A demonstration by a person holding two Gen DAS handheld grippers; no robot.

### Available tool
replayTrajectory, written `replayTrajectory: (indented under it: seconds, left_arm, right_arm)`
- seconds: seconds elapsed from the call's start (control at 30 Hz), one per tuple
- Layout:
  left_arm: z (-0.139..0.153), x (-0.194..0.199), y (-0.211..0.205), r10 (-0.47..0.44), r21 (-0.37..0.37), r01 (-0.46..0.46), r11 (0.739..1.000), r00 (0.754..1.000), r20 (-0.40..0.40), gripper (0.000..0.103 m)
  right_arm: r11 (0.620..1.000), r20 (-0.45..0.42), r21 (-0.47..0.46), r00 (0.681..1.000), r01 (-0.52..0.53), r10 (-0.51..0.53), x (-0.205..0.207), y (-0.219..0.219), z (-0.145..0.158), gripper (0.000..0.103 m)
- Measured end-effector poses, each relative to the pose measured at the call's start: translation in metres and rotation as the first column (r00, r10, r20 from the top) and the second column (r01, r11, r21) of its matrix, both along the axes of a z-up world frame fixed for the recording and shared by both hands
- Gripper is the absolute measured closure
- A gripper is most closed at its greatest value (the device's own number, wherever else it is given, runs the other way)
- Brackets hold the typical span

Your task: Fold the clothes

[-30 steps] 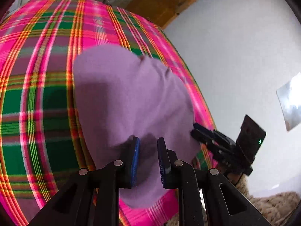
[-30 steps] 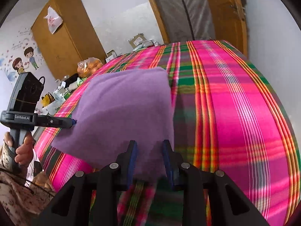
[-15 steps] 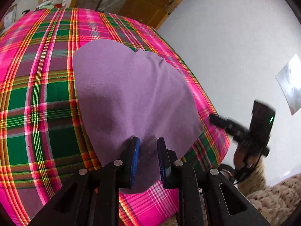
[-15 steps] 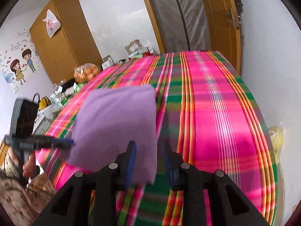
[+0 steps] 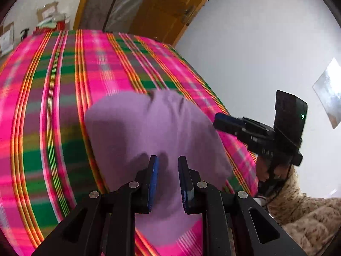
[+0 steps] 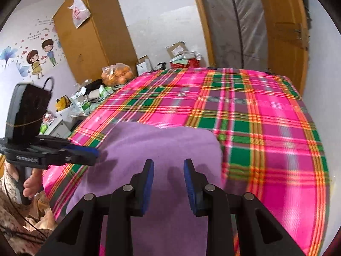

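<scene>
While we go from left to right, these are the lines we can fill in.

Wardrobe: we see a wooden wardrobe [image 6: 91, 34] at the far left against the wall, with a plastic bag [image 6: 79, 10] hanging on it.

Clutter: beside the bed's left edge we see boxes and a bag of oranges [image 6: 116, 77].

Left gripper: our left gripper [image 5: 168, 182] hovers over the near edge of the cloth; its blue pads [image 5: 153, 183] stand a narrow gap apart, with purple fabric showing between them. We cannot tell whether they pinch it. From the right wrist view the same tool [image 6: 82, 152] sits at the cloth's left edge, fingers close together.

Garment: we see the purple cloth [image 5: 149, 140] lying as a folded, roughly square piece on the near part of the bed, closer to its near left corner in the right wrist view [image 6: 162, 149].

Right gripper: our right gripper [image 6: 169, 184] has its fingers apart over the near edge of the cloth, nothing clamped. In the left wrist view it [image 5: 226, 121] reaches to the cloth's right edge.

Bedspread: we see the pink and green plaid bedspread [image 6: 266, 128] reaching to the far right.

Door: we see a wooden door [image 6: 283, 32] at the far right.
</scene>
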State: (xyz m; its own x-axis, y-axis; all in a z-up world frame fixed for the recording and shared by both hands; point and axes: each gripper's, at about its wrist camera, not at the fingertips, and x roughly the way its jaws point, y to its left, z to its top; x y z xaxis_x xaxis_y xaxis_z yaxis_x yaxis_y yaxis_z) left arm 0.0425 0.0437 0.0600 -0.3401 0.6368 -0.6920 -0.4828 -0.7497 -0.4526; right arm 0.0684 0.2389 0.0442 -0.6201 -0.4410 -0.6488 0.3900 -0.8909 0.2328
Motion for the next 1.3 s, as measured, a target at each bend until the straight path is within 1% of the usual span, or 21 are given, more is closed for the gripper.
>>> replayTrajectory:
  seconds: [0.07, 0.13, 0.2, 0.27, 0.3, 0.37, 0.43, 0.5, 0.53, 0.63, 0.77, 0.83, 0.93, 1.0, 1.07, 1.17, 1.23, 1.3]
  left_arm:
    - [0.000, -0.015, 0.005, 0.010, -0.016, -0.010, 1.000, 1.000, 0.004, 0.083]
    - [-0.003, -0.030, 0.009, 0.032, -0.043, -0.032, 0.999, 0.999, 0.012, 0.083]
    - [-0.011, -0.043, 0.010, 0.067, -0.062, -0.064, 0.996, 0.997, 0.049, 0.083]
    - [-0.019, -0.053, 0.004, 0.080, -0.028, -0.077, 0.997, 0.993, 0.092, 0.083]
    - [-0.021, -0.054, 0.001, 0.083, -0.005, -0.083, 0.997, 0.991, 0.101, 0.083]
    - [-0.027, -0.058, -0.001, 0.083, 0.017, -0.086, 0.996, 0.990, 0.117, 0.085]
    - [-0.034, -0.063, -0.001, 0.080, 0.031, -0.085, 0.996, 0.988, 0.135, 0.086]
    - [-0.041, -0.068, -0.002, 0.084, 0.037, -0.091, 0.995, 0.984, 0.158, 0.089]
    - [-0.043, -0.068, -0.002, 0.086, 0.042, -0.093, 0.995, 0.983, 0.160, 0.091]
    - [-0.044, -0.067, -0.002, 0.072, 0.051, -0.081, 0.995, 0.985, 0.159, 0.091]
    - [-0.040, -0.072, -0.004, 0.071, 0.065, -0.084, 0.994, 0.981, 0.183, 0.092]
    - [-0.035, -0.071, -0.008, 0.083, 0.070, -0.097, 0.993, 0.979, 0.184, 0.092]
    - [-0.030, -0.065, -0.006, 0.087, 0.044, -0.094, 0.995, 0.985, 0.147, 0.090]
    - [-0.034, -0.065, -0.005, 0.093, 0.044, -0.101, 0.994, 0.984, 0.150, 0.090]
    - [-0.036, -0.067, -0.007, 0.101, 0.060, -0.112, 0.992, 0.981, 0.168, 0.090]
    - [-0.039, -0.068, -0.009, 0.102, 0.078, -0.118, 0.990, 0.978, 0.183, 0.090]
    - [-0.039, -0.065, -0.012, 0.098, 0.077, -0.112, 0.991, 0.981, 0.167, 0.090]
    - [-0.039, -0.065, -0.012, 0.097, 0.073, -0.109, 0.991, 0.983, 0.155, 0.090]
  right_arm:
    - [1.000, 0.015, 0.014, 1.000, -0.003, 0.003, -0.013, -0.005, -0.005, 0.074]
    - [1.000, 0.051, 0.005, 0.999, -0.001, 0.001, -0.026, -0.004, -0.013, 0.074]
    - [1.000, 0.080, 0.012, 0.997, 0.011, -0.012, -0.036, -0.003, -0.021, 0.074]
    - [1.000, 0.107, 0.017, 0.994, 0.017, -0.019, -0.043, -0.002, -0.029, 0.074]
    - [1.000, 0.123, 0.017, 0.992, 0.011, -0.013, -0.046, -0.002, -0.034, 0.074]
    - [0.999, 0.162, 0.038, 0.987, -0.003, -0.003, -0.051, -0.005, -0.044, 0.073]
    - [0.999, 0.152, 0.036, 0.988, 0.000, -0.005, -0.052, -0.005, -0.045, 0.074]
    - [1.000, 0.153, 0.030, 0.988, -0.003, -0.002, -0.053, -0.004, -0.046, 0.074]
    - [1.000, 0.154, 0.024, 0.988, -0.004, 0.000, -0.054, -0.003, -0.047, 0.074]
    - [1.000, 0.162, 0.013, 0.987, -0.005, 0.003, -0.055, -0.001, -0.046, 0.074]
    - [1.000, 0.125, -0.003, 0.992, 0.029, -0.028, -0.040, -0.002, -0.030, 0.074]
    - [1.000, 0.100, -0.023, 0.995, -0.012, 0.014, -0.028, -0.007, -0.022, 0.074]
    - [0.999, 0.083, 0.047, 0.997, -0.012, 0.008, -0.015, -0.013, -0.020, 0.072]
    - [0.998, 0.106, 0.054, 0.994, -0.029, 0.023, -0.011, -0.014, -0.028, 0.071]
    - [0.998, 0.130, 0.066, 0.991, -0.014, 0.005, -0.011, -0.014, -0.041, 0.070]
    - [0.998, 0.107, 0.054, 0.994, 0.013, -0.018, -0.008, -0.013, -0.045, 0.070]
    - [0.997, 0.091, 0.076, 0.996, 0.016, -0.023, -0.007, -0.017, -0.044, 0.070]
    - [0.997, 0.101, 0.077, 0.995, 0.011, -0.019, -0.008, -0.016, -0.043, 0.070]
